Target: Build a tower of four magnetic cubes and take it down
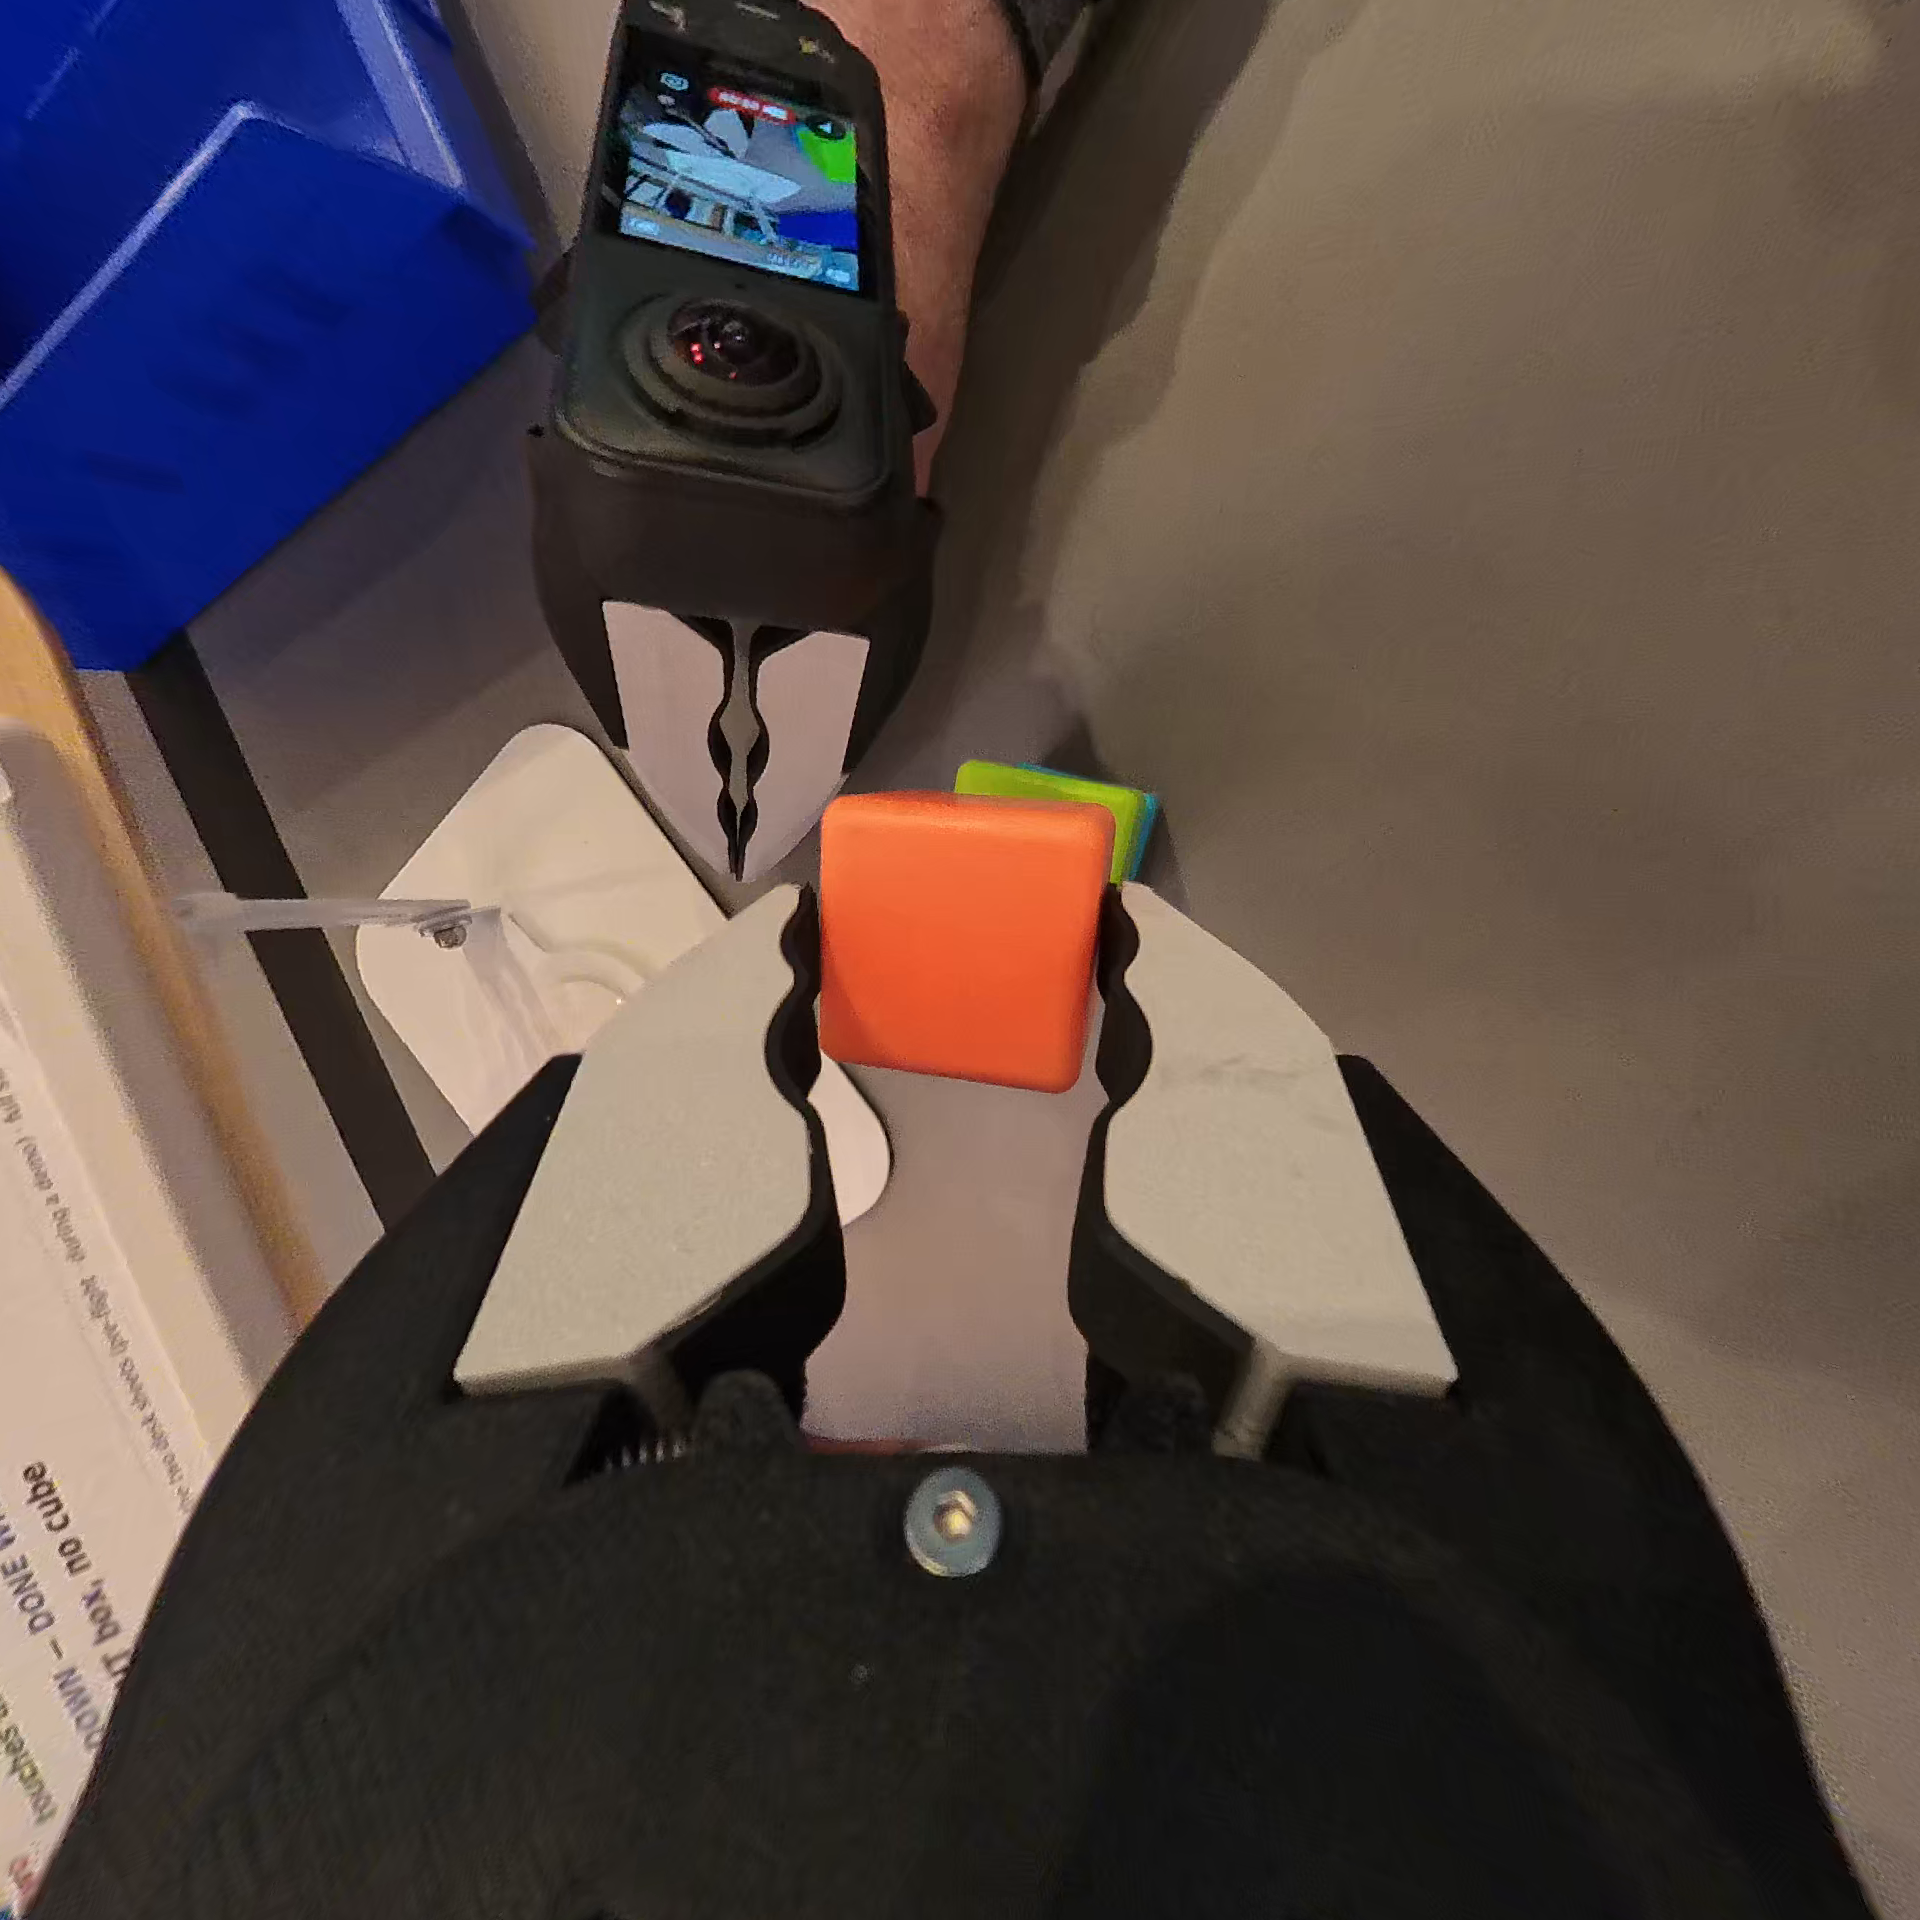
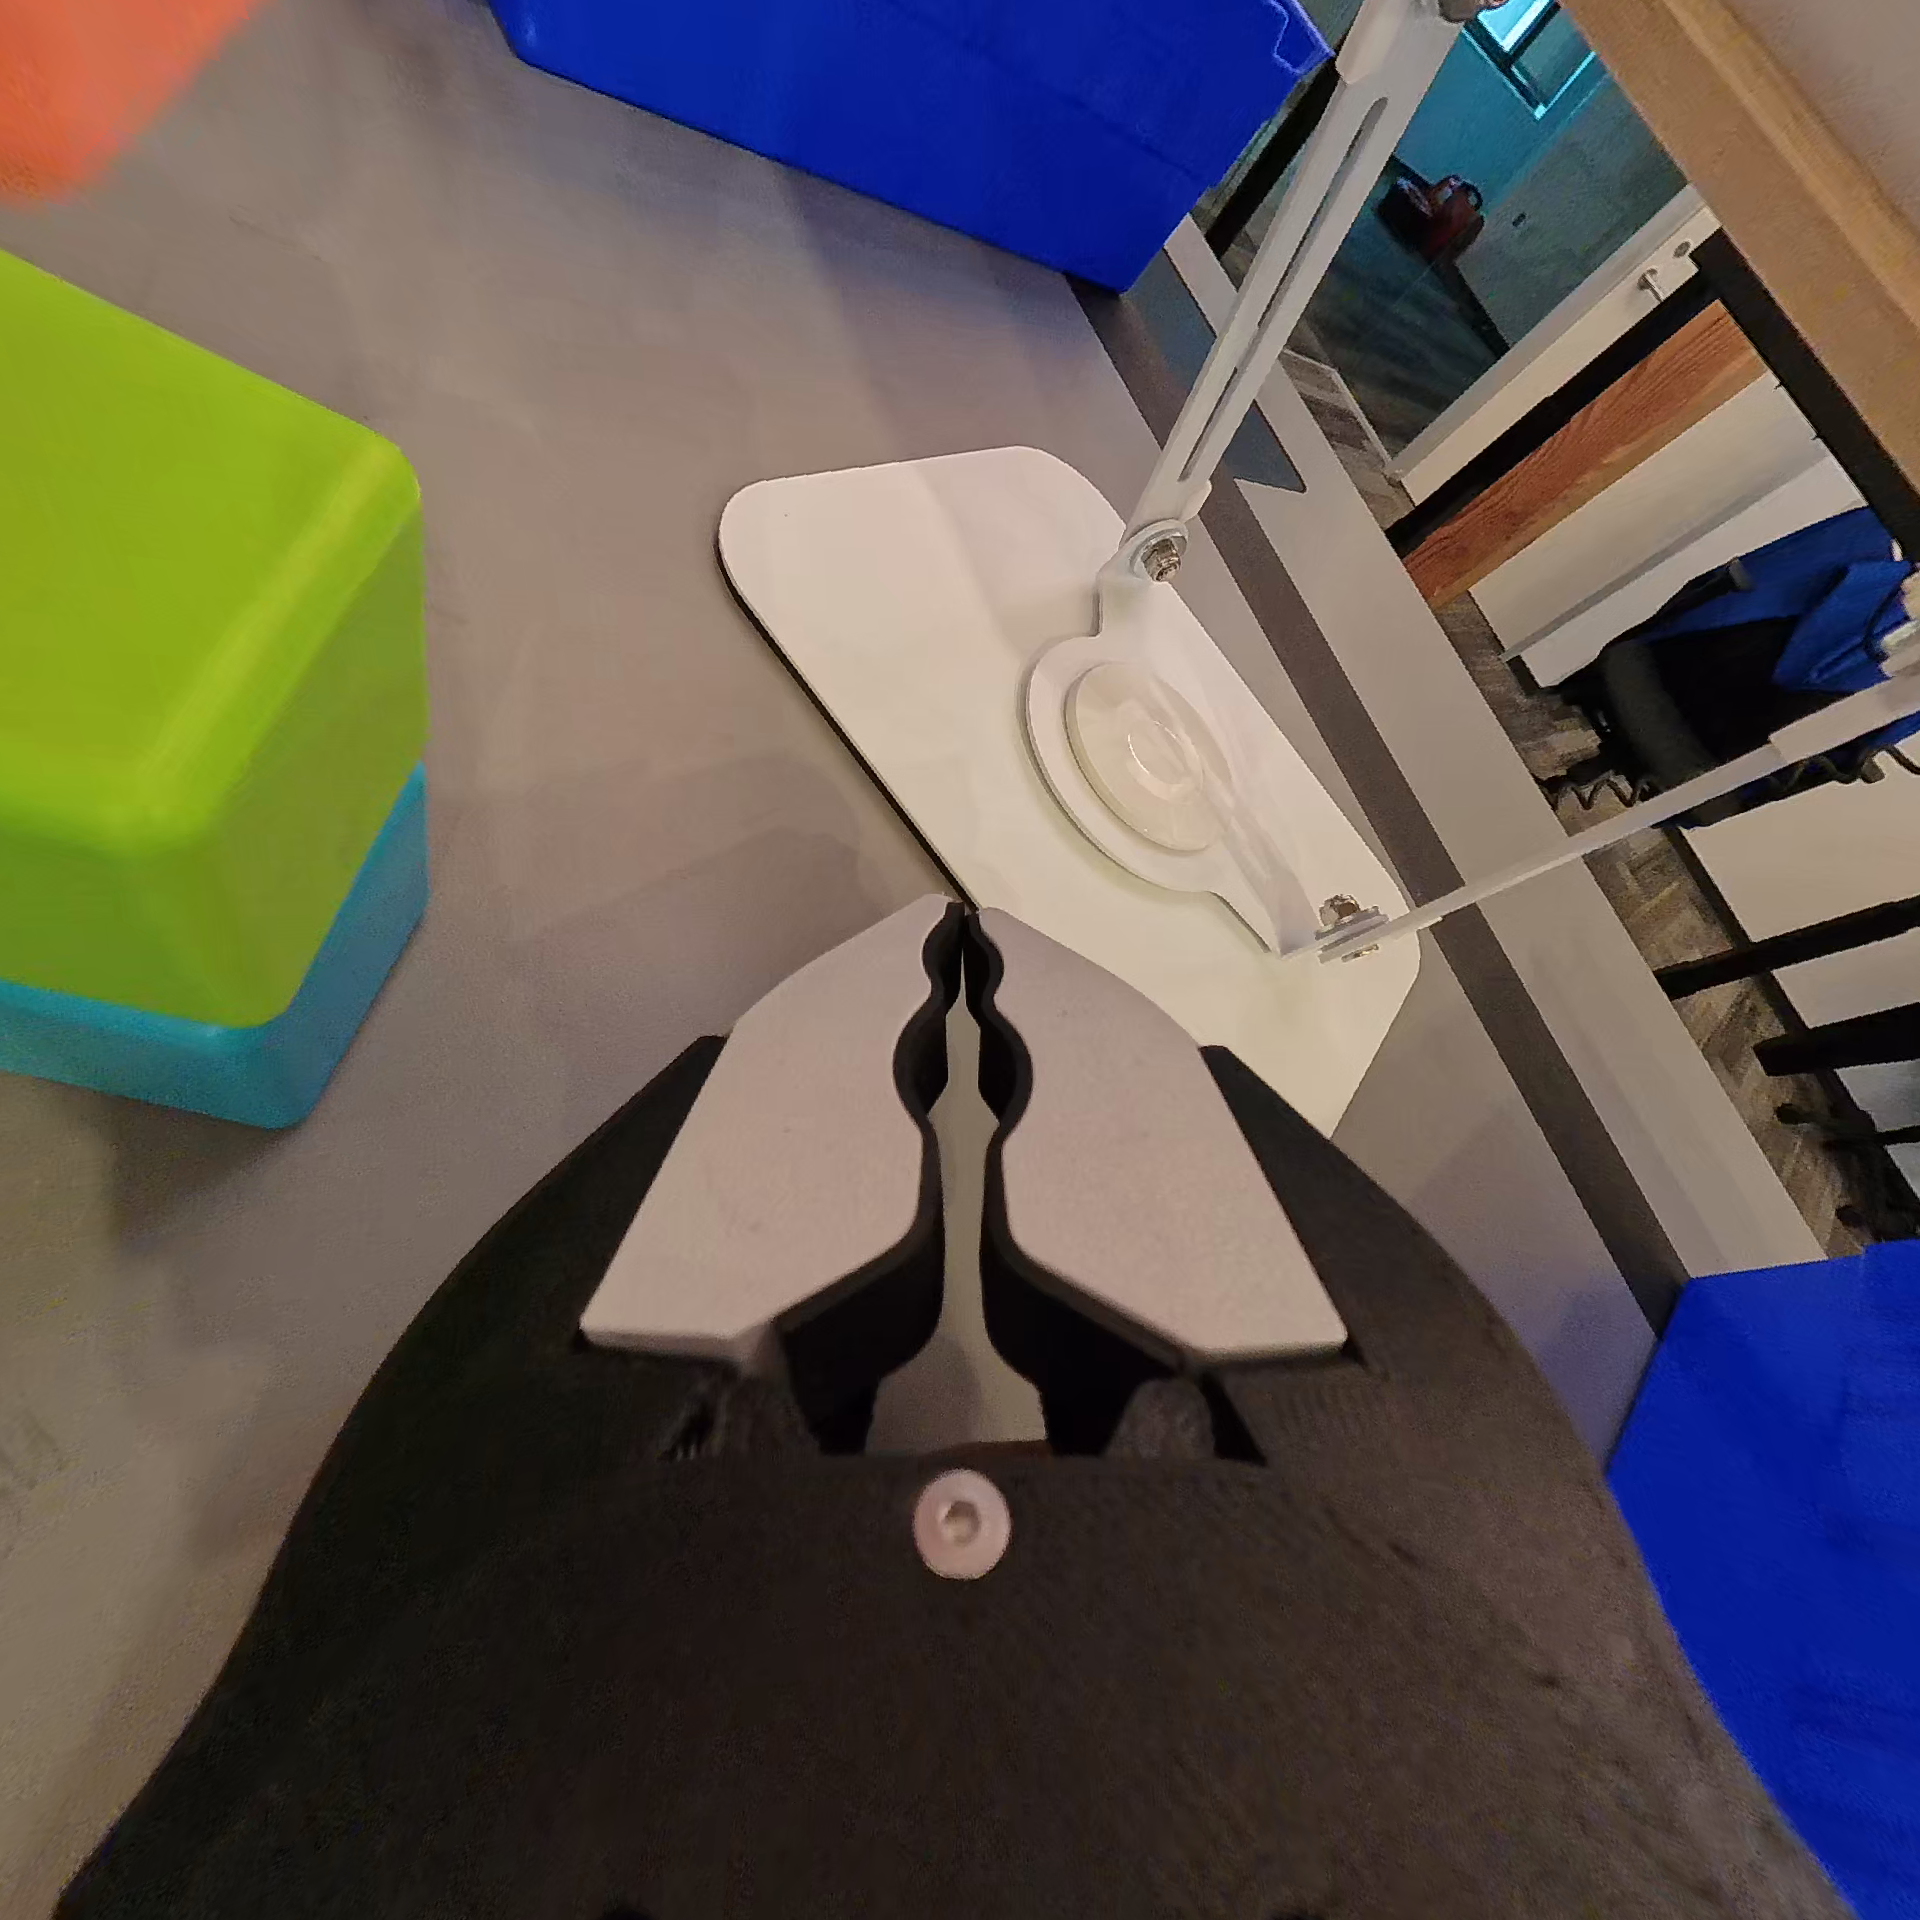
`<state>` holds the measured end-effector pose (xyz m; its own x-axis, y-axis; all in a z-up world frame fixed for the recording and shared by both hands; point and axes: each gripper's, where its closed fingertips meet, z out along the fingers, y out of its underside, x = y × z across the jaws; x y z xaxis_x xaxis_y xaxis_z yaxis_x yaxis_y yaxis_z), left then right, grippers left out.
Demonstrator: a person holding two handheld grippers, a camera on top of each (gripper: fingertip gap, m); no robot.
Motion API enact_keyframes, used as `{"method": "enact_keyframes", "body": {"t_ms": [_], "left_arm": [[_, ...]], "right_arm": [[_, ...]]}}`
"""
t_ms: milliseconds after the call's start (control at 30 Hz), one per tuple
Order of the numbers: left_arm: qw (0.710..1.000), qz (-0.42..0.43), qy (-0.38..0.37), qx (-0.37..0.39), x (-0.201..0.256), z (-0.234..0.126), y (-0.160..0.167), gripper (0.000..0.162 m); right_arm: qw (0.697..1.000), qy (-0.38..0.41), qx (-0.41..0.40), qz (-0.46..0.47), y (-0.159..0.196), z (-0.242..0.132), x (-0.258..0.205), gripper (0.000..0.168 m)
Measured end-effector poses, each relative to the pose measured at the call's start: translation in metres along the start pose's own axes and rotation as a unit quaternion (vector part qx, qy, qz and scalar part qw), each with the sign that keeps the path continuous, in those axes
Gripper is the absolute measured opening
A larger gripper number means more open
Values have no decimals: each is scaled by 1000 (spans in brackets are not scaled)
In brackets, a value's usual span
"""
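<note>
Left wrist view: grey tabletop [image 1: 1455, 520], blue bin [image 1: 208, 343] at upper left, white stand base [image 1: 540, 873] left of centre; the left gripper [image 1: 958, 925] is part-open, both fingers pressed on the sides of the orange cube [image 1: 956, 935], held above the green cube [image 1: 1039, 784] stacked on the cyan cube [image 1: 1143, 831], with the right gripper [image 1: 738, 852] just beyond, fingers together. Right wrist view: same grey table, blue bin [image 2: 935, 104] ahead, office desks past the edge; the right gripper [image 2: 964, 920] is closed and empty over the base [image 2: 914, 623], green cube [image 2: 208, 644] on cyan cube [image 2: 260, 1039] to its left, orange cube [image 2: 83, 83] blurred at top left.
</note>
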<state>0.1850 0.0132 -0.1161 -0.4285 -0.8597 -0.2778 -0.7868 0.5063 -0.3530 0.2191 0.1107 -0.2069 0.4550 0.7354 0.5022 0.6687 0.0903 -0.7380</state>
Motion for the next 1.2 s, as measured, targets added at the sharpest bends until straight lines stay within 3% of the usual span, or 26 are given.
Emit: {"method": "enact_keyframes", "body": {"t_ms": [433, 700, 833, 967, 1100, 1200], "left_arm": [[999, 20, 40, 9, 7, 25, 5, 50], [999, -10, 15, 45, -3, 7, 3, 55], [997, -36, -22, 68, -10, -20, 14, 53], [990, -73, -93, 77, -21, -64, 45, 46], [974, -122, -188, 33, -33, -103, 110, 38], [957, -170, -234, -26, -40, -120, 173, 45]], "right_arm": [[1000, -2, 0, -1, 0, 0, -1, 0], [1000, -2, -1, -1, 0, 0, -1, 0], [1000, -3, -1, 0, 1, -1, -1, 0], [1000, -3, -2, 0, 1, 0, -1, 0], [1000, -3, -3, -1, 1, 0, -1, 0], [1000, -3, -4, -1, 1, 0, -1, 0]]}}
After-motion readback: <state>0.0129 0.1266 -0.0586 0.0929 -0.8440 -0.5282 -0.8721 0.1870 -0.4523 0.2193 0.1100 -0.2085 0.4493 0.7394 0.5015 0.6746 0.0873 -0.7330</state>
